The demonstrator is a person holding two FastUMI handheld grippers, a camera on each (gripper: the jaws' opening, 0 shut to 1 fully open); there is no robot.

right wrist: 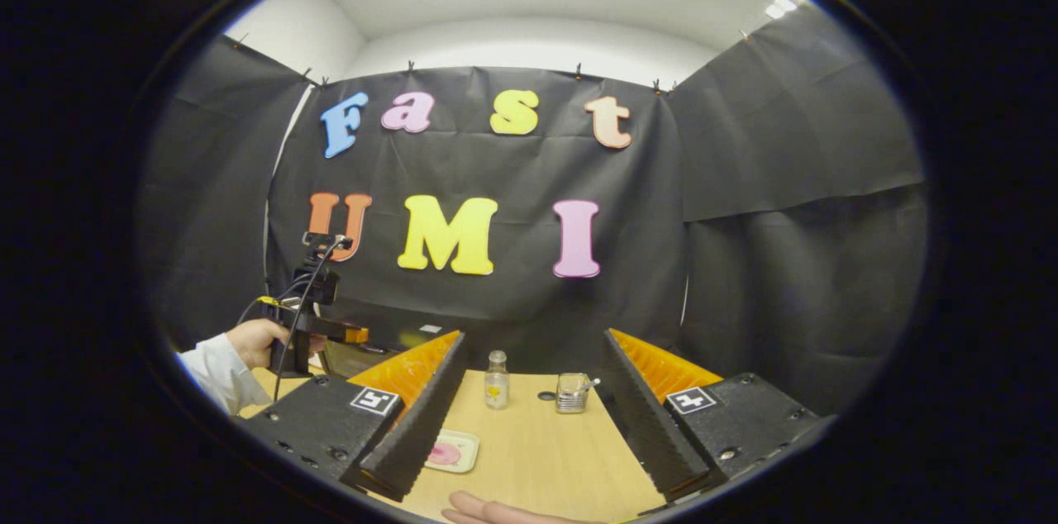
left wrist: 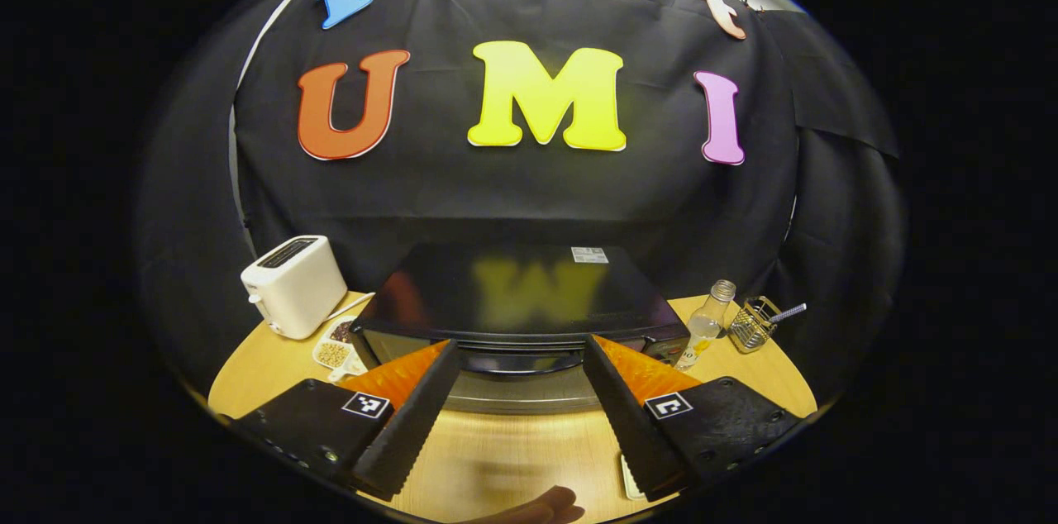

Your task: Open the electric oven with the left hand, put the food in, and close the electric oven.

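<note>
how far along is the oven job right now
Nothing looks done: the oven door looks shut. In hand: the left gripper, open, faces the oven's front. The right gripper is open and empty above the table. The food on its plate waits. Left: open the door, load, close.

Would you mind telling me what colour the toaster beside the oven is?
The toaster is white, best seen in the left gripper view, left of the oven.
</note>
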